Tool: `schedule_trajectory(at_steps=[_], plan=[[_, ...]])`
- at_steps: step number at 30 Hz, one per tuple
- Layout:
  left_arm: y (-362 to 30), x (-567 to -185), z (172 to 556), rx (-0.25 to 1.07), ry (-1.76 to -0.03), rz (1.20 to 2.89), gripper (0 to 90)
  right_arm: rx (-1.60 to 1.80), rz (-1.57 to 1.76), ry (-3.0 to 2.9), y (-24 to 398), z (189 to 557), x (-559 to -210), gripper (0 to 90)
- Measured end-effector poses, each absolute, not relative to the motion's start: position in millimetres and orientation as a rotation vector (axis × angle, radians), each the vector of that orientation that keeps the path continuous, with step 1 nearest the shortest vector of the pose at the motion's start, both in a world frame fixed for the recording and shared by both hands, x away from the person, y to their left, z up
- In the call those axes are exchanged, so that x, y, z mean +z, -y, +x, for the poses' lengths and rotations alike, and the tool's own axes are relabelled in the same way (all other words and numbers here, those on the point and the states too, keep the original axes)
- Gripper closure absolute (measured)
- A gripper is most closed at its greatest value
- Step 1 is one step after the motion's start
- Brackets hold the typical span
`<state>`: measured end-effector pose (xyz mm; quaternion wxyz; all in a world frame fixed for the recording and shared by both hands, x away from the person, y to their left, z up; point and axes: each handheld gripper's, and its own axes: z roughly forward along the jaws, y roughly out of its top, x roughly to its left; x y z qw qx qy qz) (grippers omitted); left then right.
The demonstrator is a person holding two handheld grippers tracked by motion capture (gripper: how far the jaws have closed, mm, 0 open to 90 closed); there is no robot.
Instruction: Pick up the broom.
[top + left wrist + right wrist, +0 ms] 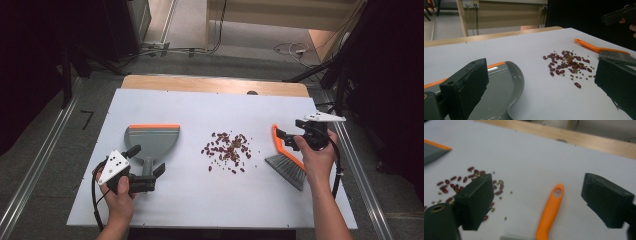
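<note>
Two hand-held grippers poised over dustpan and brush, beans between them.

On the bench (200,200), the beans (227,147) lie in a loose pile. Left of the beans sits the dustpan (152,140); the left hand-held gripper (148,161) stands at its handle with jaws wide apart, one on either side, gripping nothing. Right of the beans lies the brush (286,159), orange handle pointing away. The right hand-held gripper (287,140) hangs over that handle, jaws parted and straddling it, pads clear of it on both sides; it grasps nothing.
</note>
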<state>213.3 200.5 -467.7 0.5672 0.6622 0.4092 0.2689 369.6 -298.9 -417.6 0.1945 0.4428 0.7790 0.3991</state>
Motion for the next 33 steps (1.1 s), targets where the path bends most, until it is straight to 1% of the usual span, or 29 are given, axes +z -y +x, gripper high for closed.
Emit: schedule_trajectory(at_steps=[2,3,4,9,11,12,13,14,17,24,30,33], plan=[[-200.7,-467.8,213.1,0.634,-0.961,1.558,0.0,1.071,1.284,-2.196,296.6,373.2,-423.6,34.2],[-200.9,-468.0,213.1,0.632,-0.963,1.558,0.0,1.074,1.334,-2.212,297.8,376.3,-429.7,40.3],[-201.0,-468.2,213.0,0.631,-0.966,1.557,0.0,1.074,1.334,-2.212,297.8,376.3,-429.7,40.3],[-201.3,-468.9,212.9,0.635,-0.965,1.569,0.0,0.945,1.371,-2.259,296.4,379.4,-442.2,51.4],[-201.0,-469.5,213.2,0.63,-0.966,1.571,0.0,0.897,1.379,-2.284,296.8,380.5,-447.1,59.3],[-200.8,-469.8,213.4,0.629,-0.967,1.572,0.0,0.877,1.392,-2.285,297.5,380.5,-449.3,61.5],[-200.6,-470.1,213.6,0.628,-0.967,1.574,0.0,0.855,1.408,-2.27,298.0,380.4,-451.5,61.6],[-200.1,-470.3,213.6,0.627,-0.966,1.575,0.0,0.907,1.506,-2.237,299.6,379.9,-455.2,60.1],[-198.7,-470.3,213.8,0.63,-0.963,1.583,0.0,0.947,1.588,-2.235,301.1,380.7,-457.3,59.5],[-195.7,-471.1,214.7,0.628,-0.956,1.598,0.0,0.768,1.617,-2.253,293.8,383.4,-469.4,58.2],[-193.6,-471.7,214.5,0.629,-0.946,1.616,0.0,0.709,1.648,-2.271,287.1,384.9,-477.0,60.3],[-192.4,-471.7,214.2,0.632,-0.942,1.619,0.0,0.635,1.631,-2.243,282.0,383.8,-481.8,63.8]])
